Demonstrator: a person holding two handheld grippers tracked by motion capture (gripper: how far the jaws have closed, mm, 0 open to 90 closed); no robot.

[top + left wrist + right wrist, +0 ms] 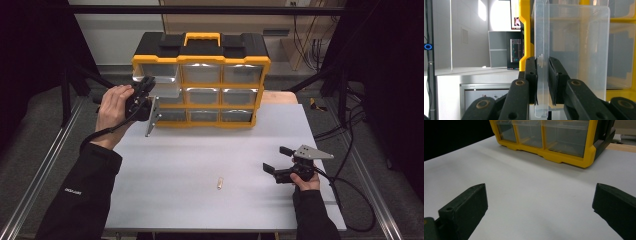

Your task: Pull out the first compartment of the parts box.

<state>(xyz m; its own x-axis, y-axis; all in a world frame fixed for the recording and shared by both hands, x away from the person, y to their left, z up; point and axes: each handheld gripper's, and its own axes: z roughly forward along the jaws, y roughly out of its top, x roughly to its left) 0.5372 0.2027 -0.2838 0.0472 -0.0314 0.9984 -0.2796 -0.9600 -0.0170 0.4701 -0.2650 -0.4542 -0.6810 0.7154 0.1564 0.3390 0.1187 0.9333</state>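
Observation:
A yellow and black organiser cabinet (200,85) with clear drawers stands at the back of the table. One clear drawer (162,86) in its left column sticks out a little from the frame. My left gripper (144,90) is shut on that drawer's front lip. In the left gripper view the clear plastic lip (542,37) sits pinched between the two black pads, with my left gripper (542,65) turned on its side. My right gripper (274,158) rests at the front right of the table, jaws wide apart. Nothing lies between them in the right gripper view (539,202).
A small beige peg (219,182) lies on the grey table top (200,210) near the front middle, left of the right gripper. The cabinet's lower row of drawers (554,135) faces the right gripper. Cables trail off the table's right side.

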